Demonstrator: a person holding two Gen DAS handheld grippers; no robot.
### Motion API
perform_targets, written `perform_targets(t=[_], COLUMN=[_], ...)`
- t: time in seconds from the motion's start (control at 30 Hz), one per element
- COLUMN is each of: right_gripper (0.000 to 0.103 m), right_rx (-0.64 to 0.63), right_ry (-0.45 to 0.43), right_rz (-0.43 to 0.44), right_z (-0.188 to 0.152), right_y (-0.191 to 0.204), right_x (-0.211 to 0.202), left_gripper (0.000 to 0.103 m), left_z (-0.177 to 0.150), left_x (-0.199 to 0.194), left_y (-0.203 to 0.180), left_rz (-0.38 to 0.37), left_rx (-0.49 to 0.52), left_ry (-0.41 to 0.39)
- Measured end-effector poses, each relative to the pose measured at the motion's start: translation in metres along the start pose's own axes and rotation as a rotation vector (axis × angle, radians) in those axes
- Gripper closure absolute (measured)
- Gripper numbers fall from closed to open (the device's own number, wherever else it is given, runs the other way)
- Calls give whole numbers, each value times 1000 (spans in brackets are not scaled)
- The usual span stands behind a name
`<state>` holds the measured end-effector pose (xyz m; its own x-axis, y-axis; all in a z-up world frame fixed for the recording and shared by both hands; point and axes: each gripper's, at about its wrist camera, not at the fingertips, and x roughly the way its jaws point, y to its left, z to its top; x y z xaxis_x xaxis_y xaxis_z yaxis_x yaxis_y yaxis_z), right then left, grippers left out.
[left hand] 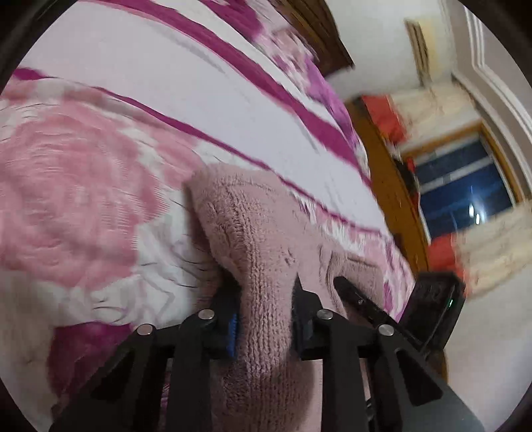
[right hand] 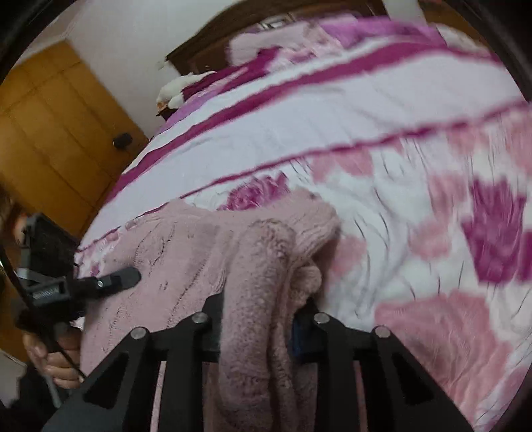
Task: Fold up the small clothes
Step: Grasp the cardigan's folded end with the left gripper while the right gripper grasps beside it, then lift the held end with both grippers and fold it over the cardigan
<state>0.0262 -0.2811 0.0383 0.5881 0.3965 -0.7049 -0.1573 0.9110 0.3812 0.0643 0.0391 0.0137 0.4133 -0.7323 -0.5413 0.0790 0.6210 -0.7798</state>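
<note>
A fuzzy pink knit garment [left hand: 266, 232] lies on a bed, stretched between both grippers. My left gripper [left hand: 266, 315] is shut on a bunched fold of it near its edge. My right gripper [right hand: 257, 319] is shut on another thick fold of the same garment [right hand: 186, 252]. The right gripper also shows in the left wrist view [left hand: 362, 302] at the lower right, over the cloth. The left gripper shows in the right wrist view [right hand: 109, 280] at the left, with the person's hand below it. The fingertips of both are buried in the knit.
The bed cover [left hand: 99, 186] is white with pink roses and purple stripes. A dark wooden headboard [right hand: 232, 30] stands at the far end. A wooden door [right hand: 56, 123] is left of the bed. A window [left hand: 462, 186] with curtains is to the right.
</note>
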Motion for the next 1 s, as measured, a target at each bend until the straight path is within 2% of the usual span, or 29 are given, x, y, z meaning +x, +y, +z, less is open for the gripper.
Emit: perform_targets(t=[0.1, 0.23, 0.37, 0.5, 0.57, 0.63, 0.7, 0.77, 0.83, 0.9, 1.0], right_gripper=[78, 78, 77, 48, 45, 36, 29, 20, 11, 8, 5], right_rx=[13, -11, -42, -24, -18, -31, -30, -4, 77, 175, 192], right_ry=[-35, -28, 4, 9, -34, -89, -82, -29, 61, 154, 161], right_rz=[24, 73, 109, -12, -38, -90, -100, -45, 100, 225, 241], right_z=[10, 25, 38, 47, 50, 51, 50, 46, 41, 32, 32], right_y=[3, 11, 23, 21, 18, 15, 8, 0, -16, -28, -34], right_x=[-1, 11, 34, 45, 32, 14, 7, 10, 23, 41, 50], left_gripper=[103, 103, 103, 101, 101, 100, 99, 98, 98, 97, 95], left_z=[-2, -9, -8, -10, -12, -14, -15, -16, -18, -17, -15], left_x=[-19, -48, -55, -46, -49, -49, -49, -49, -50, -48, -47], left_y=[3, 9, 20, 25, 22, 18, 17, 16, 16, 16, 17], left_rz=[37, 60, 102, 177, 190, 214, 231, 240, 230, 230, 228], left_rx=[-2, 3, 16, 61, 88, 121, 141, 153, 163, 171, 184], left_ry=[-58, -106, -106, -91, -97, -103, -109, -110, -113, -112, -111])
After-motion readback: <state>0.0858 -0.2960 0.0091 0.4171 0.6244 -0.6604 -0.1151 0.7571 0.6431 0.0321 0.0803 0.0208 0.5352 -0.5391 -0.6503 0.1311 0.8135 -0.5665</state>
